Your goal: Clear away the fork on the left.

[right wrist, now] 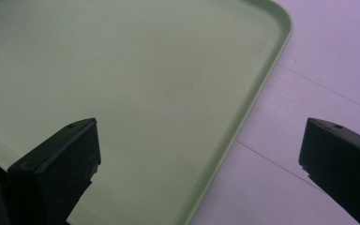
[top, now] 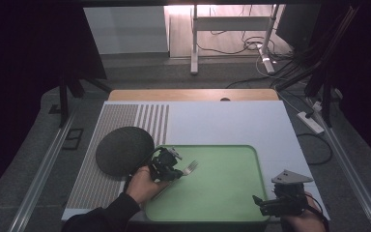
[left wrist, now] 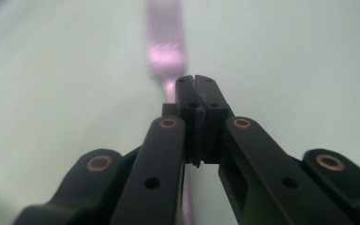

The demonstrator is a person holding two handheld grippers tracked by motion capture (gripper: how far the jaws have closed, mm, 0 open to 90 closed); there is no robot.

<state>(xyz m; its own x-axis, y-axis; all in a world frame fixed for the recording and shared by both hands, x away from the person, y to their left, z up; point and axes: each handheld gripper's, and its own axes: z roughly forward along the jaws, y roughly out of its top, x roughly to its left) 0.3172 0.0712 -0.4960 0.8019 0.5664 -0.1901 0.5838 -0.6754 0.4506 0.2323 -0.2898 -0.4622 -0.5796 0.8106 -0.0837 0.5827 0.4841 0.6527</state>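
A metal fork (top: pixel 189 168) hangs over the left part of the green tray (top: pixel 222 193), its tines pointing right. My left gripper (top: pixel 174 172) is shut on the fork's handle. In the left gripper view the jaws are pressed together at the fork's neck, with the blurred fork (left wrist: pixel 165 51) reaching out beyond my left gripper (left wrist: pixel 197 93) over the tray (left wrist: pixel 56 93). My right gripper (top: pixel 257 199) is near the tray's front right corner, open and holding nothing. In the right gripper view my right gripper (right wrist: pixel 199 150) straddles the tray's right rim (right wrist: pixel 258 89).
A dark round plate (top: pixel 124 150) lies left of the tray, on the white table (top: pixel 232 121). A grey striped mat (top: pixel 121 121) covers the table's left side. The person's hands come in at the bottom edge. Cables and a stand are on the floor beyond the table.
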